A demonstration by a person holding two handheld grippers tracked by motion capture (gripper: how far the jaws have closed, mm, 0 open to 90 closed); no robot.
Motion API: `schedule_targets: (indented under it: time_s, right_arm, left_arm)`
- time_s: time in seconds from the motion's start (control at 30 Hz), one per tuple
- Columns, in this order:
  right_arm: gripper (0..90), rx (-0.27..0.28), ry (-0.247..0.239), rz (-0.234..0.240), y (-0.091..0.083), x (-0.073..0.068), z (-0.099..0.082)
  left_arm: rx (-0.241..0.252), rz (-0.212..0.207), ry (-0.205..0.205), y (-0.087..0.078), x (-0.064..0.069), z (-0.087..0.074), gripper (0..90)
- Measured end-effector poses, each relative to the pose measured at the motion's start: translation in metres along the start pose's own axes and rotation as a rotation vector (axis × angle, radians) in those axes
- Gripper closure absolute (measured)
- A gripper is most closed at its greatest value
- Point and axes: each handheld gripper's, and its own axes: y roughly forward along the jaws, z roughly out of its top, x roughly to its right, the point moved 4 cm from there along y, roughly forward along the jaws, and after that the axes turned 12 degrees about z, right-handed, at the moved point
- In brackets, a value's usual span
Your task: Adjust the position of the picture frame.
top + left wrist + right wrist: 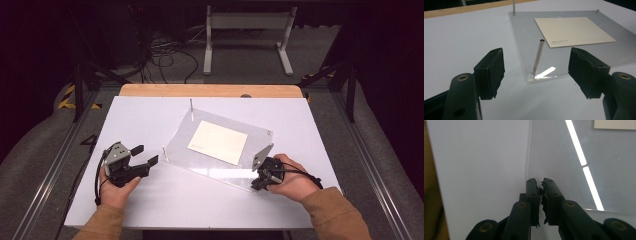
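1. A clear acrylic plate [220, 150] is seen lying flat on the white surface [150, 200], turned at an angle to its edges; the plate is taken as the landmark.
2. One cream card [218, 142] is seen lying flat at the middle of the plate, with a line of small print near one edge; in the left tool view the card [574, 31] is seen beyond the nearest post.
3. Thin metal posts are seen standing upright at the plate's corners: one at the far corner [191, 106], one at the left corner [164, 152], and a short stub at the right corner [269, 132]. Three are counted; whether a fourth stands at the near corner cannot be told.
4. The left tool [145, 155] is held just left of the plate, apart from it, with its jaws spread and nothing between them; in the left tool view the left-corner post [537, 58] is seen between and beyond the jaws.
5. The right tool [256, 184] is held at the plate's near right corner. Its jaws are seen clenched together over the plate's edge [527, 157]; what, if anything, is pinched cannot be told.
6. Two tools and two hands are counted.
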Motion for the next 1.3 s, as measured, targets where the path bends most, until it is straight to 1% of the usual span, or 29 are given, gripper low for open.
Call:
schedule_targets:
  time_s: [0.07, 0.1, 0.13, 0.17, 0.27, 0.33, 0.37, 0.4, 0.47, 0.53, 0.6, 0.63, 0.67, 0.7, 0.73, 0.77, 0.83, 0.87, 0.9, 0.93, 0.97, 1.0, 1.03, 1.07, 1.1, 1.13, 1.2, 1.23, 1.3]
  right_arm:
    - [82.7, 0.001, -0.026, 0.001, 0.007, -0.014, 0.004]
    - [82.7, 0.001, -0.026, 0.001, 0.007, -0.014, 0.004]
    - [82.7, 0.004, -0.032, 0.010, 0.009, -0.019, 0.006]
    - [82.7, 0.015, -0.047, 0.040, 0.014, -0.028, 0.008]
    - [82.6, 0.018, -0.063, 0.056, 0.021, -0.041, 0.014]
    - [82.7, 0.018, -0.073, 0.062, 0.023, -0.044, 0.015]
    - [82.6, 0.025, -0.083, 0.069, 0.028, -0.053, 0.020]
    - [82.6, 0.025, -0.083, 0.069, 0.028, -0.053, 0.020]
    - [82.6, 0.036, -0.106, 0.080, 0.033, -0.061, 0.024]
    - [82.5, 0.054, -0.119, 0.095, 0.037, -0.065, 0.027]
    - [82.4, 0.062, -0.130, 0.102, 0.036, -0.064, 0.026]
    - [81.1, 0.084, -0.137, 0.117, 0.035, -0.062, 0.026]
    - [77.5, 0.127, -0.125, 0.109, 0.030, -0.060, 0.024]
    - [76.1, 0.144, -0.124, 0.098, 0.026, -0.058, 0.023]
    - [75.9, 0.185, -0.117, 0.092, 0.020, -0.056, 0.021]
    - [75.9, 0.185, -0.117, 0.092, 0.020, -0.056, 0.021]
    - [74.3, 0.247, -0.102, 0.082, 0.009, -0.052, 0.018]
    - [73.6, 0.302, -0.085, 0.071, 0.002, -0.047, 0.014]
    - [73.6, 0.302, -0.085, 0.071, 0.002, -0.047, 0.014]
    - [73.3, 0.340, -0.068, 0.060, -0.003, -0.043, 0.010]
    - [73.3, 0.340, -0.068, 0.060, -0.003, -0.043, 0.010]
    - [73.2, 0.353, -0.059, 0.056, -0.005, -0.041, 0.008]
    - [73.0, 0.367, -0.049, 0.049, -0.007, -0.039, 0.005]
    - [72.9, 0.376, -0.040, 0.045, -0.008, -0.037, 0.003]
    - [72.8, 0.382, -0.034, 0.038, -0.010, -0.036, 0.002]
    - [72.8, 0.386, -0.032, 0.030, -0.011, -0.035, 0.000]
    - [72.5, 0.411, -0.020, 0.017, -0.018, -0.033, -0.004]
    - [72.5, 0.411, -0.020, 0.017, -0.018, -0.033, -0.004]
    - [72.5, 0.425, -0.008, -0.001, -0.024, -0.032, -0.009]
  left_arm:
    - [-0.002, 0.002, 0.003, 0.000, 0.000, 0.001, 29.5]
    - [-0.002, 0.002, 0.003, 0.000, 0.000, 0.001, 29.6]
    - [-0.002, 0.003, 0.003, 0.000, 0.000, 0.001, 29.6]
    - [-0.003, 0.003, 0.004, 0.001, 0.000, 0.001, 29.6]
    - [-0.015, 0.013, -0.003, 0.003, 0.000, 0.000, 29.8]
    - [-0.021, 0.016, -0.002, 0.004, 0.000, -0.001, 29.8]
    - [-0.027, 0.021, -0.002, 0.004, 0.000, -0.001, 29.9]
    - [-0.027, 0.021, -0.002, 0.004, 0.000, -0.001, 30.0]
    - [-0.025, 0.028, -0.001, 0.006, 0.000, -0.001, 30.2]
    - [-0.034, 0.039, 0.003, 0.008, 0.001, -0.001, 30.8]
    - [-0.044, 0.044, 0.007, 0.011, 0.002, -0.002, 32.2]
    - [-0.047, 0.047, 0.011, 0.012, 0.003, -0.002, 33.5]
    - [-0.058, 0.048, 0.020, 0.016, 0.005, -0.002, 37.7]
    - [-0.062, 0.049, 0.029, 0.019, 0.006, -0.002, 39.6]
    - [-0.062, 0.049, 0.029, 0.019, 0.006, -0.002, 42.6]
    - [-0.072, 0.056, 0.035, 0.021, 0.007, -0.003, 42.6]
    - [-0.094, 0.072, 0.052, 0.027, 0.008, -0.003, 51.6]
    - [-0.104, 0.088, 0.053, 0.032, 0.008, -0.003, 59.6]
    - [-0.104, 0.088, 0.053, 0.032, 0.008, -0.003, 62.7]
    - [-0.117, 0.086, 0.060, 0.037, 0.008, -0.003, 65.6]
    - [-0.117, 0.086, 0.060, 0.037, 0.008, -0.003, 69.3]
    - [-0.124, 0.087, 0.058, 0.040, 0.008, -0.003, 69.3]
    - [-0.122, 0.095, 0.066, 0.040, 0.007, -0.003, 78.8]
    - [-0.123, 0.097, 0.071, 0.041, 0.007, -0.002, 84.0]
    - [-0.130, 0.090, 0.072, 0.041, 0.008, -0.001, 84.4]
    - [-0.132, 0.090, 0.086, 0.040, 0.007, 0.000, 84.7]
    - [-0.125, 0.099, 0.097, 0.042, 0.007, 0.006, 84.9]
    - [-0.125, 0.099, 0.097, 0.042, 0.007, 0.006, 84.9]
    - [-0.122, 0.102, 0.102, 0.048, 0.005, 0.012, 84.9]
